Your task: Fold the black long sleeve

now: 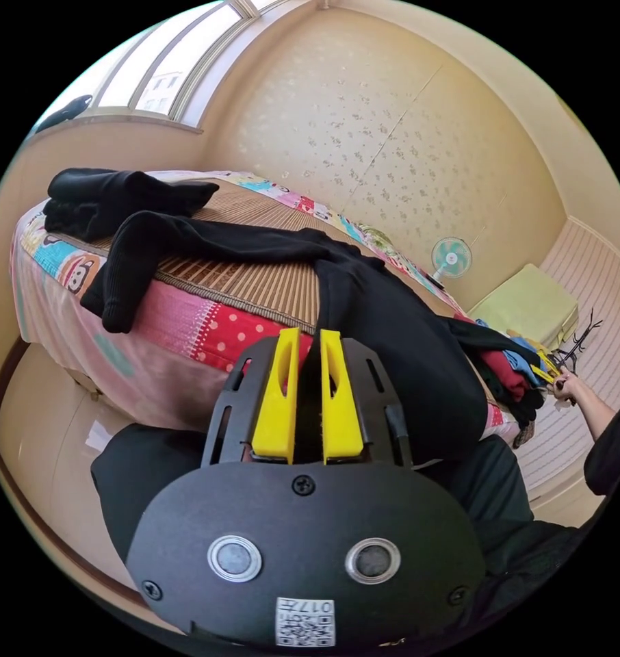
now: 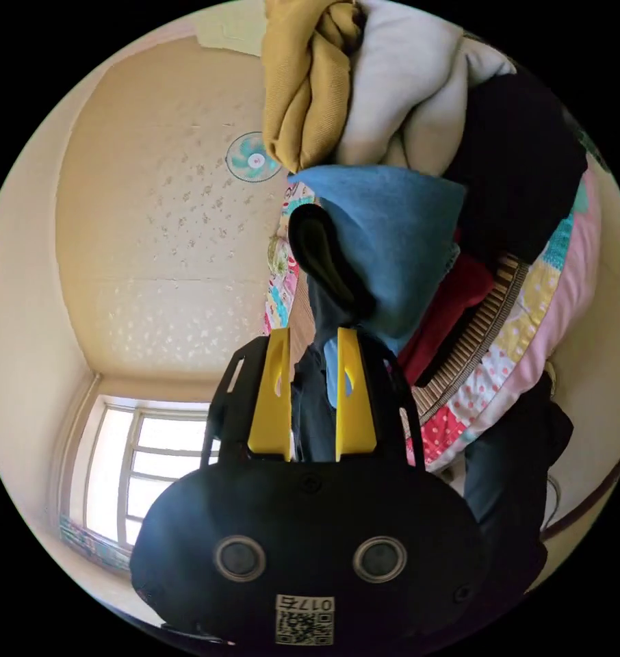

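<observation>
Folding has barely begun: the black long-sleeve shirt (image 1: 365, 321) sprawls unfolded over the woven bamboo bed mat (image 1: 255, 274) just beyond the left gripper (image 1: 308, 397), whose yellow jaws pinch its edge, while the right gripper (image 2: 311, 393), narrowly parted, straddles dark cloth.

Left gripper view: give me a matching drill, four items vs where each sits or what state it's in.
Items:
1. black long sleeve
2. folded black garment
3. fan
4. left gripper

Places or states:
A. against the far wall
B. spread over the bed, one sleeve hanging off the edge
C. fingers closed on black fabric
D. at the bed's far corner, under the window

Pairs: 1-B, 2-D, 3-A, 4-C
</observation>
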A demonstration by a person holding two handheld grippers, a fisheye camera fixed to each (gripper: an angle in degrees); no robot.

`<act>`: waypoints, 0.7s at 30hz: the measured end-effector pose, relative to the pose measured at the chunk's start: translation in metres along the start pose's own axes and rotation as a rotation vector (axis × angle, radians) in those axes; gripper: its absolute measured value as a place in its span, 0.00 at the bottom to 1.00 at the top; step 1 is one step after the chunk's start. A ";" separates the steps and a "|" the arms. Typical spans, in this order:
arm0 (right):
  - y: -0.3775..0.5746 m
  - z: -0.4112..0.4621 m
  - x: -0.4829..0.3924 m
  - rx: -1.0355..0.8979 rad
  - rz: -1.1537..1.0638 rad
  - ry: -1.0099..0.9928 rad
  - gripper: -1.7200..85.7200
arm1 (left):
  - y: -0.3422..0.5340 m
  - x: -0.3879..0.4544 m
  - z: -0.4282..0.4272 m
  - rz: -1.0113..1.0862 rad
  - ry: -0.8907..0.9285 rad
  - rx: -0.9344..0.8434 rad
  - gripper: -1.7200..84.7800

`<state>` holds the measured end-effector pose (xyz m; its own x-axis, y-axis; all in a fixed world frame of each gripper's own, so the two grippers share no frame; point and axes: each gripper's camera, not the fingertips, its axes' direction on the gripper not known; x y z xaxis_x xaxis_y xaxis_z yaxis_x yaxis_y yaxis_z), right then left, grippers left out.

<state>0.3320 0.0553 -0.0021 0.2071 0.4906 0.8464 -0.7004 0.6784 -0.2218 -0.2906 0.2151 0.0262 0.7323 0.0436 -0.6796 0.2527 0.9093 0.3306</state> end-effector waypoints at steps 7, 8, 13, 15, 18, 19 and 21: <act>-0.013 -0.020 0.011 0.066 -0.048 -0.009 0.14 | 0.000 -0.017 -0.008 -0.040 -0.002 0.004 0.09; -0.016 -0.023 0.014 0.085 -0.035 0.001 0.13 | 0.000 -0.019 -0.009 -0.048 0.006 0.002 0.09; -0.023 -0.023 0.026 0.097 0.108 0.073 0.08 | -0.005 -0.017 -0.009 -0.030 -0.004 -0.007 0.09; -0.016 -0.020 0.008 0.163 0.073 0.044 0.07 | -0.006 -0.019 -0.010 -0.044 0.004 -0.002 0.08; -0.005 0.018 -0.067 0.152 -0.180 0.046 0.06 | -0.008 -0.021 -0.012 -0.053 0.009 0.003 0.08; 0.007 0.045 -0.103 0.128 -0.299 0.040 0.06 | -0.009 -0.020 -0.012 -0.050 0.008 0.003 0.08; 0.037 0.093 -0.153 0.065 -0.471 -0.025 0.05 | -0.012 -0.018 -0.011 -0.035 -0.008 0.002 0.07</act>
<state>0.2111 -0.0454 -0.0945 0.4965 0.1236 0.8592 -0.5758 0.7875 0.2195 -0.3143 0.2082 0.0275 0.7282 0.0080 -0.6853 0.2794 0.9096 0.3076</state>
